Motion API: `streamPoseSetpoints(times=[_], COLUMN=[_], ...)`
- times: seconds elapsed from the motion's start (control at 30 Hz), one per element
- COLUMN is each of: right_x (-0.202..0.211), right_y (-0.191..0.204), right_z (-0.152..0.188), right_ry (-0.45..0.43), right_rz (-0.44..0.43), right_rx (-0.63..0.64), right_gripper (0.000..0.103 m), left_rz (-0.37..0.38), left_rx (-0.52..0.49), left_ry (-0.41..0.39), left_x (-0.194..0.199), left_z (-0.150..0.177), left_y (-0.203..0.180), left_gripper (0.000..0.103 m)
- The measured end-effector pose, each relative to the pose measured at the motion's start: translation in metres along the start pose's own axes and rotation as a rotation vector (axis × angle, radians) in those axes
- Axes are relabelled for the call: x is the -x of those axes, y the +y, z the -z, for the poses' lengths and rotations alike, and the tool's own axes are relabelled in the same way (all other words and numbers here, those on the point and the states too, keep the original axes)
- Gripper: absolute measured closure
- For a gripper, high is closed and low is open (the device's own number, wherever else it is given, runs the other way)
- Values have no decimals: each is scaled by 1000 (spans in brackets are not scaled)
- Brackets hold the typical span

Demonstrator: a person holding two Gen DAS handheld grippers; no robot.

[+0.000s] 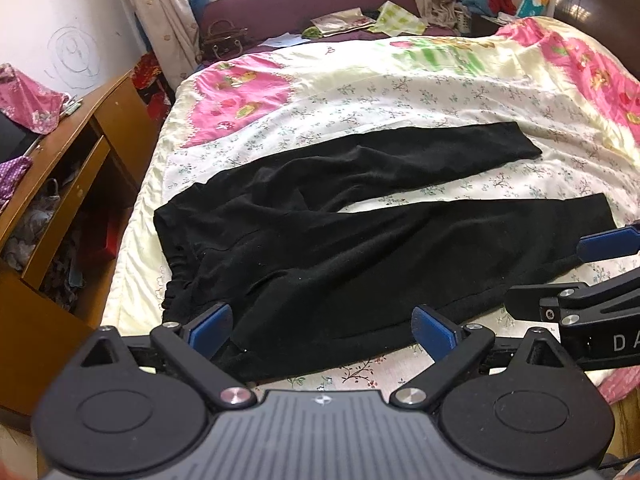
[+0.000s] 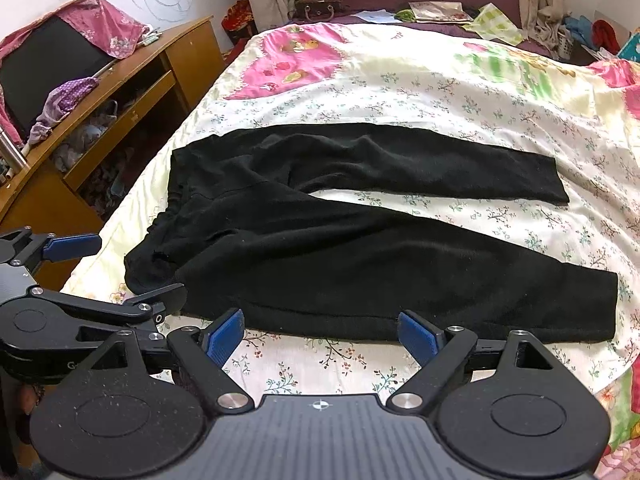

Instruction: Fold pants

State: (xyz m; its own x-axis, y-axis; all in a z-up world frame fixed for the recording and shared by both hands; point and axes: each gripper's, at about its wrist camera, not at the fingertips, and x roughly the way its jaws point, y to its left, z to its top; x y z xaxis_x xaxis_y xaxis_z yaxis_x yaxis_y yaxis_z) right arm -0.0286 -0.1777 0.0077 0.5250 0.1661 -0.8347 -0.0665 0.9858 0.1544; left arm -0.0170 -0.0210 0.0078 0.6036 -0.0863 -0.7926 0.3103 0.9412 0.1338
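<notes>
Black pants (image 1: 340, 240) lie flat on the bed, waistband to the left, both legs spread apart to the right; they also show in the right wrist view (image 2: 340, 232). My left gripper (image 1: 322, 330) is open and empty, its blue pads above the near edge of the pants close to the waist. My right gripper (image 2: 322, 334) is open and empty, just short of the near leg's edge. The right gripper shows at the right of the left wrist view (image 1: 568, 276), and the left gripper shows at the left of the right wrist view (image 2: 116, 268).
The bed has a floral quilt (image 1: 400, 92) with pink patches. A wooden desk (image 2: 132, 80) with clutter and a pink cloth stands left of the bed. A handbag (image 1: 222, 38), papers and clothes lie on the purple bench at the back.
</notes>
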Motion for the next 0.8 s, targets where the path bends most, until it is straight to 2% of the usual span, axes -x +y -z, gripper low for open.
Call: streamPoseSetpoints(times=[0.8], right_x=[-2], right_y=[-2], right_z=[-6], right_ry=[11], right_rz=[1], right_rx=[6], right_gripper=[36], left_rz=[-10], left_rx=[-22], left_ry=[7], left_x=[0], left_z=[-2], left_y=[-1], left_gripper=[0])
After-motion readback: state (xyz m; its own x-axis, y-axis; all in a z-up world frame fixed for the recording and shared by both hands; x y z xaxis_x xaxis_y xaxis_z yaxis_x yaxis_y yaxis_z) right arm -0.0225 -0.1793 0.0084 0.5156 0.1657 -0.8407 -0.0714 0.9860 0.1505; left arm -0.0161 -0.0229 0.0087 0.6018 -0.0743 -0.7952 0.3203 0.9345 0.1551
